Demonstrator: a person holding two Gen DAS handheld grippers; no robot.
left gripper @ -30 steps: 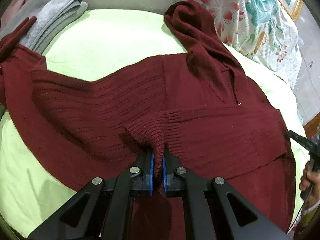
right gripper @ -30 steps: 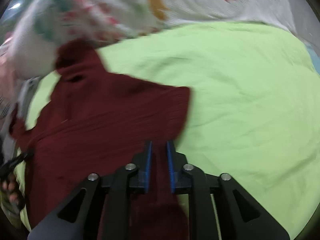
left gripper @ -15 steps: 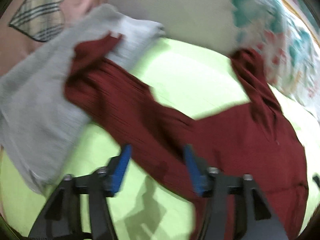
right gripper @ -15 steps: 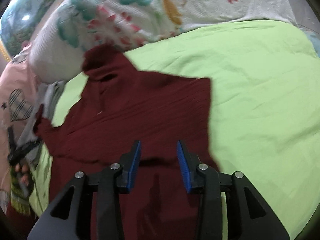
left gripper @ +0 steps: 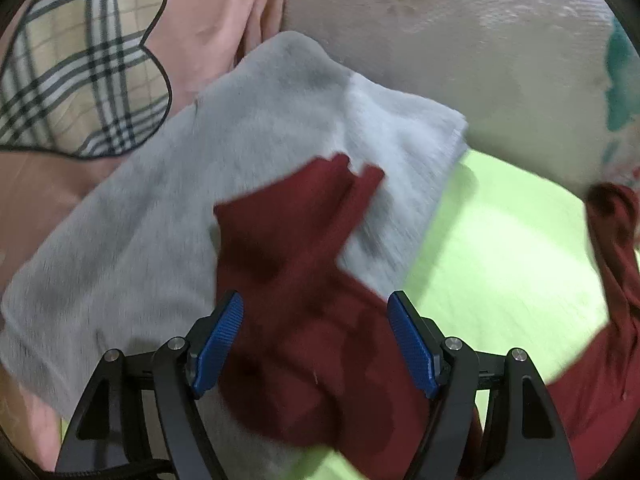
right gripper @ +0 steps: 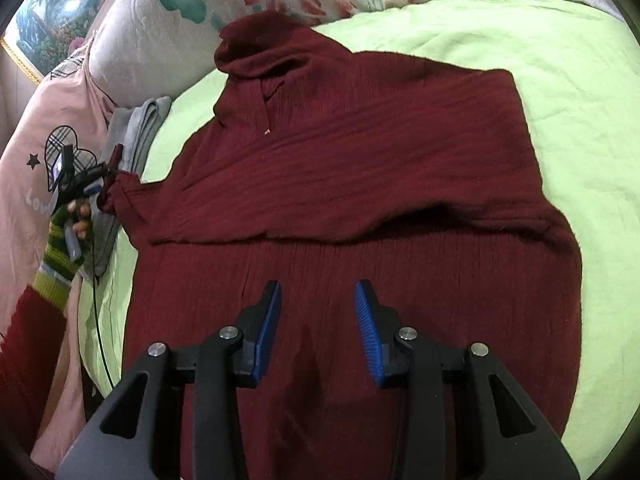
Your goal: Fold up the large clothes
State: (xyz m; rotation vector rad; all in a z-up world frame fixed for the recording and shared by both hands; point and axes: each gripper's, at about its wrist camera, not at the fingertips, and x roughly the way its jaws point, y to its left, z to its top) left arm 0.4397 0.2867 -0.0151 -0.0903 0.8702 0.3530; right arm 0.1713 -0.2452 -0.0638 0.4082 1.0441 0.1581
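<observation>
The left claw (left gripper: 316,344) gapes wide, empty, straddling the red sweater's sleeve (left gripper: 296,240), which runs straight ahead; the right claw (right gripper: 318,332) hangs half-open and empty over the sweater's body (right gripper: 360,160).

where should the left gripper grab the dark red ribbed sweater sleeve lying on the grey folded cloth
Probably at the cuff end of the dark red ribbed sweater sleeve, coming from above with the open left gripper: the cuff lies flat and loose on the grey folded cloth.

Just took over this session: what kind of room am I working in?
Probably a bedroom: a lime-green bedsheet, a floral-print pillow at its head, and a framed painting behind.
</observation>
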